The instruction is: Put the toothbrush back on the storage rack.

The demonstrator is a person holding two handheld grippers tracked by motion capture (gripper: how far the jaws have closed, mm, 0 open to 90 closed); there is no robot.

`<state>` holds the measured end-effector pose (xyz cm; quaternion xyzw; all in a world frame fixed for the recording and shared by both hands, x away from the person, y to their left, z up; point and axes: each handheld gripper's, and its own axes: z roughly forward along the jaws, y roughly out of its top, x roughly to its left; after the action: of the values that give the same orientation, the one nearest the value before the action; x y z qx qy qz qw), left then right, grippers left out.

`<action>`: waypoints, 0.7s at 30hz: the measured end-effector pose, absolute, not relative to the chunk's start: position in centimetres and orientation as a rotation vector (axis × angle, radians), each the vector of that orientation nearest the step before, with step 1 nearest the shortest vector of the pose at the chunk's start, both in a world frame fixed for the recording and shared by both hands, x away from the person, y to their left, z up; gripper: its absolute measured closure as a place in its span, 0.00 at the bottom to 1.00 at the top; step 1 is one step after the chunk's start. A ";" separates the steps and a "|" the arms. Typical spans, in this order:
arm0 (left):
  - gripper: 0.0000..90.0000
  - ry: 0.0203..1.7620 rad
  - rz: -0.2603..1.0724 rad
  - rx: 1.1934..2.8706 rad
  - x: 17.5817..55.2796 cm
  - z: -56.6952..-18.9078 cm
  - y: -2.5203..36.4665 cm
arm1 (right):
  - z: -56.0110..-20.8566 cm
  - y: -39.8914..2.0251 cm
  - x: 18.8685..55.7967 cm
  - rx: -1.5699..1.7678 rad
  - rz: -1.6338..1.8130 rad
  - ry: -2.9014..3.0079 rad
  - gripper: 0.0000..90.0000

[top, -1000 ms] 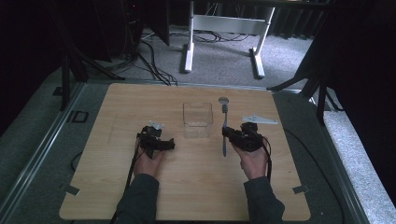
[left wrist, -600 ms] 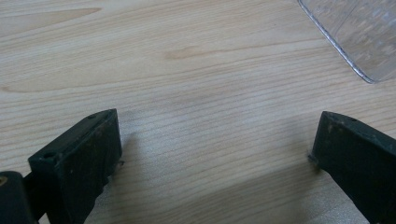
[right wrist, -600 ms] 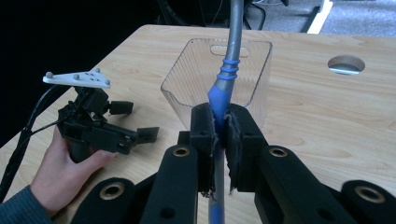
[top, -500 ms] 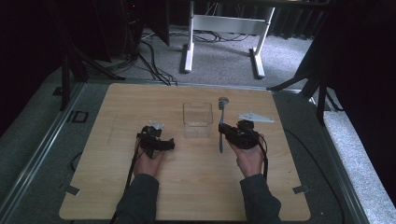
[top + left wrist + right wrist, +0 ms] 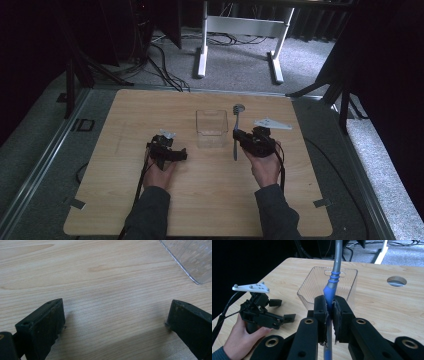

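Right now the right tongs are clamped tight on a spoon, gripping its blue handle w/ the grey stem pointing up and away; the round head at the far end shows from above. Seen from above, the spoon hangs just right of the clear box, which sits mid-table, open top up. Left tongs are spread wide w/ nothing between them, resting low over bare table just left of and nearer than the box; a corner of the box shows at top right of the left gripper view.

Risks, as I judge them:
- Grip sits on the handle, so the long stem could pivot or slip in the pads if it's swung fast.
- Box looks light and nothing steadies it; a knock from the spoon on its rim could tip or slide it.
- Spoon head could catch the box wall instead of clearing it, if lowered at an angle.

No brands, labels or writing readable anywhere.
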<state>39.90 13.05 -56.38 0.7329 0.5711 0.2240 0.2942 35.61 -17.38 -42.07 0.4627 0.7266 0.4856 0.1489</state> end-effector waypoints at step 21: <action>0.02 1.520 0.596 1.952 39.9 -56.4 13.1 | -42.3 -17.3 36.4 1.338 1.440 2.040 0.91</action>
<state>39.91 13.06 -56.37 0.7330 0.5710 0.2240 0.2941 36.38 -17.29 -42.27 0.4667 0.7115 0.5022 0.1540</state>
